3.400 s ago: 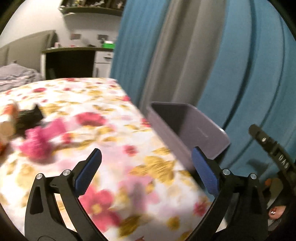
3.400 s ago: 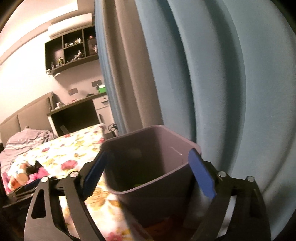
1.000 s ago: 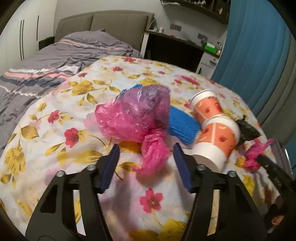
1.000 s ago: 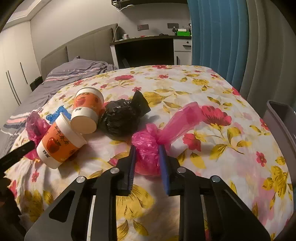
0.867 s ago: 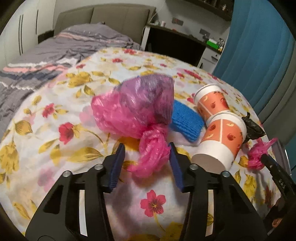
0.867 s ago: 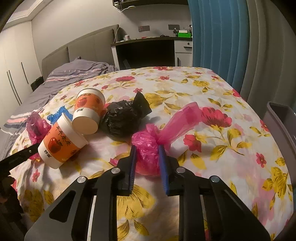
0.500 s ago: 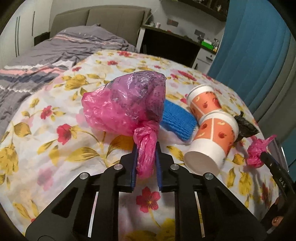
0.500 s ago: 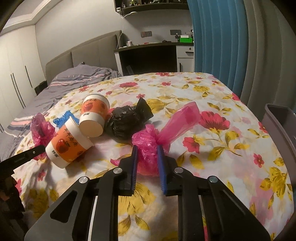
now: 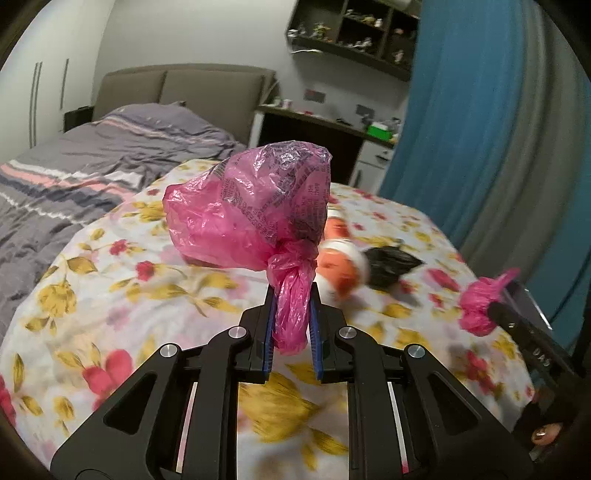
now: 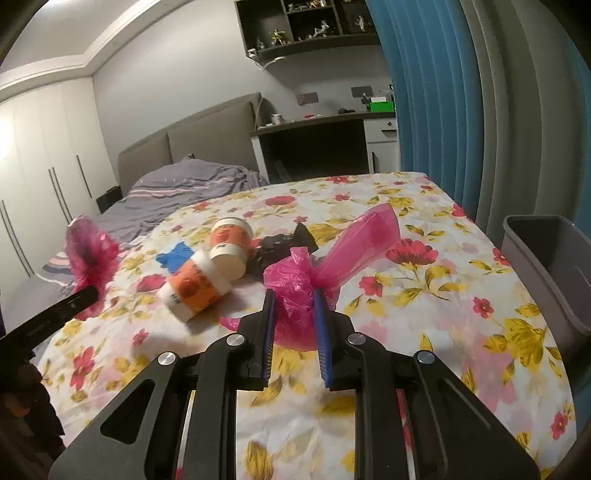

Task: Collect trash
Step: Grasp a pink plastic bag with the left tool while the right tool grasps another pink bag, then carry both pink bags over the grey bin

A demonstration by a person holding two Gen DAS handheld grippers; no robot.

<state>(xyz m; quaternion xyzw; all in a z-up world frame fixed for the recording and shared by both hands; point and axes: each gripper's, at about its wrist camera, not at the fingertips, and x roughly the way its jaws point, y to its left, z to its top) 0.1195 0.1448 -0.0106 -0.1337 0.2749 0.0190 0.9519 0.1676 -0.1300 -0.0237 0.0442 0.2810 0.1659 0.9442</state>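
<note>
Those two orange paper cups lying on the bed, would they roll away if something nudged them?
Probably a bit. Both orange paper cups lie on their sides, so they could roll, likely curving since they taper. They look light, and the soft floral bedspread should slow them.

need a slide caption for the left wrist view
Left gripper shut on the knotted neck of a pink bag, lifted above the floral bedspread.

A home bedroom: a bed (image 10: 424, 258) with floral sheet, padded headboard (image 10: 192, 147), wardrobe (image 10: 37, 166), blue curtains (image 10: 443, 92), figurine shelves (image 10: 306, 26).
</note>
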